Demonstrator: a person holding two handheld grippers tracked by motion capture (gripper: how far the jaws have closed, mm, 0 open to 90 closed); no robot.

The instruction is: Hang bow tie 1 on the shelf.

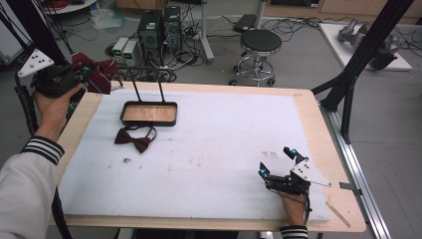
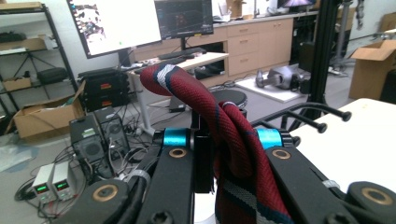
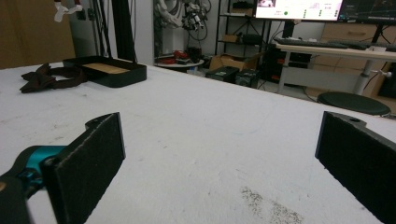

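My left gripper (image 1: pixel 82 74) is raised off the table's far left corner, shut on a dark red striped tie (image 1: pixel 102 73). In the left gripper view the tie (image 2: pixel 233 140) loops up between the jaws of the left gripper (image 2: pixel 223 140), with the rack's black prongs (image 2: pixel 322 116) just to the right. The black rack (image 1: pixel 149 113) stands on the white mat on a tray-like base with a wooden floor. A dark bow tie (image 1: pixel 135 138) lies in front of it. My right gripper (image 1: pixel 276 162) rests open near the front right; its pads (image 3: pixel 93 158) hold nothing.
A white foam mat (image 1: pixel 209 149) covers most of the wooden table (image 1: pixel 318 129). Beyond the far edge are a black stool (image 1: pixel 260 45), computer cases (image 1: pixel 159 30) and cables on the floor. A black frame post (image 1: pixel 368 45) rises at the right. The rack's base (image 3: pixel 107 70) and bow tie (image 3: pixel 46 77) lie far left in the right gripper view.
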